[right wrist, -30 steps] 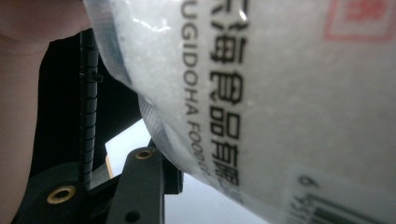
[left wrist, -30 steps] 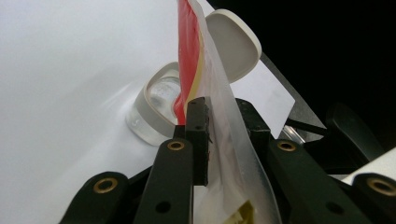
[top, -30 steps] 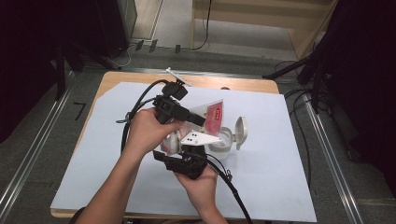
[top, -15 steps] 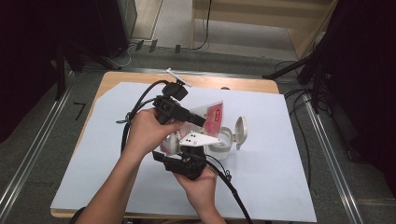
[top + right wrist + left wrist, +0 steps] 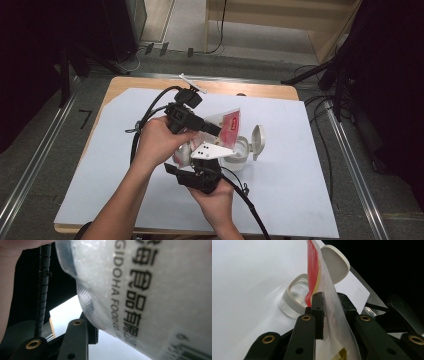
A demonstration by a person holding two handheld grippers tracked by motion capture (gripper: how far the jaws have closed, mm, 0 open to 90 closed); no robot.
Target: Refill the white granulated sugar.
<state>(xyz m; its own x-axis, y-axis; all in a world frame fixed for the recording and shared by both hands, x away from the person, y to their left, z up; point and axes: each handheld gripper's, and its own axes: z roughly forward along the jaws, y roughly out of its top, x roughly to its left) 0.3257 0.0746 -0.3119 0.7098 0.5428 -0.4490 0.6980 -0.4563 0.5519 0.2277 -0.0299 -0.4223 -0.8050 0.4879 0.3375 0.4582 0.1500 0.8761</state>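
A white sheet is covering the wooden counter [image 5: 120,85]. Near its middle, the left tool [image 5: 329,302] is clenching a clear plastic pouch with a red band [image 5: 315,277] above an open white flip-lid container [image 5: 239,152]. The right tool [image 5: 200,172] is sitting against the pouch's lower part; I cannot tell its grip.

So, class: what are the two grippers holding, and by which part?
Both hold one plastic pouch. The left gripper pinches it near one edge, above the open jar. The right gripper seems to hold its lower end; its exact contact cannot be told.
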